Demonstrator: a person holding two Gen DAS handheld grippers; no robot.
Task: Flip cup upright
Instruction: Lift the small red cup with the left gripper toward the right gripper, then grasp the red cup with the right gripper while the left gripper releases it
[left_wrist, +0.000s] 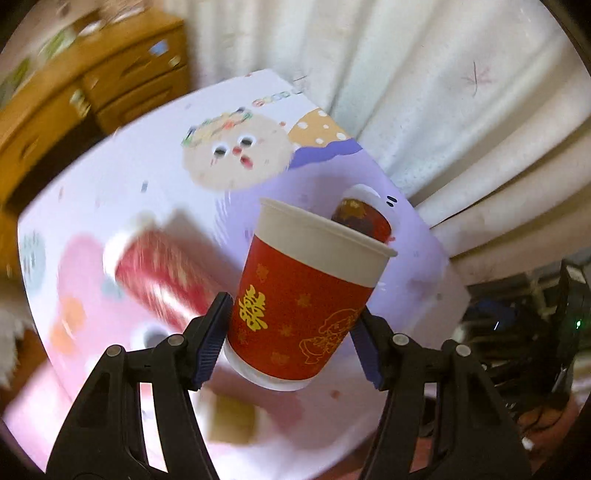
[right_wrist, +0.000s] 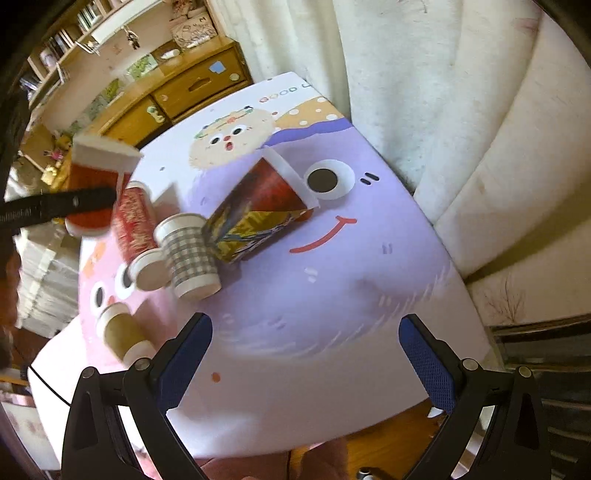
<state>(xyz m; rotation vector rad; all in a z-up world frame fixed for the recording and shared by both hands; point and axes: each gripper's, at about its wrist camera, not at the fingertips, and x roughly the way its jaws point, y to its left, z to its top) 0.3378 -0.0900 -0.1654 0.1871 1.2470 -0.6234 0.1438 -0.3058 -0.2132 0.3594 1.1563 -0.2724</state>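
Observation:
My left gripper (left_wrist: 291, 332) is shut on a red paper cup with gold print (left_wrist: 303, 302), held above the table with its white rim up, slightly tilted. The same cup (right_wrist: 98, 184) shows in the right wrist view at far left, gripped by the left gripper's black finger (right_wrist: 55, 208). My right gripper (right_wrist: 304, 350) is open and empty above the table's near side. On the table lie a red patterned cup (right_wrist: 135, 225), a grey checked cup (right_wrist: 188, 254), a multicoloured foil cup (right_wrist: 258, 210) and a brown cup (right_wrist: 123, 338), all on their sides.
The table (right_wrist: 332, 288) has a cartoon cloth in purple and pink. White curtains (right_wrist: 461, 129) hang to the right. A wooden dresser (right_wrist: 184, 88) stands behind. Dark equipment (left_wrist: 535, 314) sits beyond the table's right edge.

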